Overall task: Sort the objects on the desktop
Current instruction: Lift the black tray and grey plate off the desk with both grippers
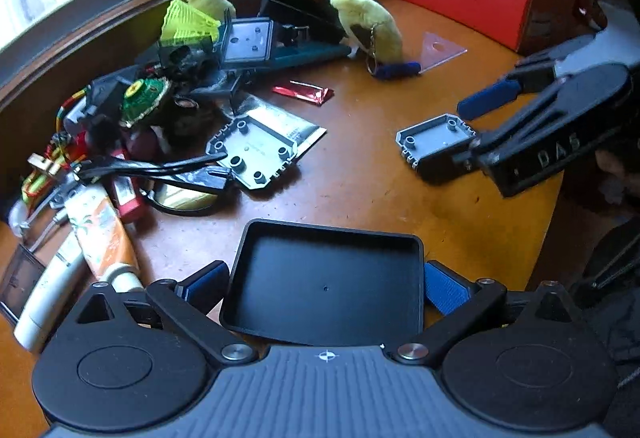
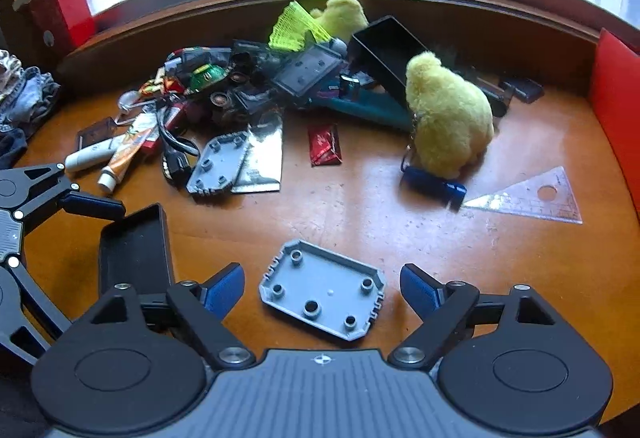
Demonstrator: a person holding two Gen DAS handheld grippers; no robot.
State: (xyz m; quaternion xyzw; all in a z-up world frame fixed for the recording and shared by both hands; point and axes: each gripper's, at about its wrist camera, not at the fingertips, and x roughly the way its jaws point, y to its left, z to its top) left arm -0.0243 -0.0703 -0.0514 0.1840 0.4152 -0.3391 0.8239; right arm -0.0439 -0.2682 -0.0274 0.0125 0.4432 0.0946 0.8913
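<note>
Window light falls across the round orange-brown wooden surface point(image 2: 360, 206). My left gripper point(image 1: 326, 284) has its fingers spread wide on either side of a shallow black rectangular plastic tray point(image 1: 326, 278); I cannot tell whether the pads touch its walls. My right gripper point(image 2: 322, 286) has its fingers fully apart, grasping nothing; a grey rectangular plastic plate with round studs point(image 2: 324, 294) lies flat between them. Beyond both, a yellow plush toy point(image 2: 448, 118) stands beside a cluttered heap.

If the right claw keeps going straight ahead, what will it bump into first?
Probably the grey plastic plate, lying flat between the open right claw's fingers. Beyond it the table looks bare.
</note>
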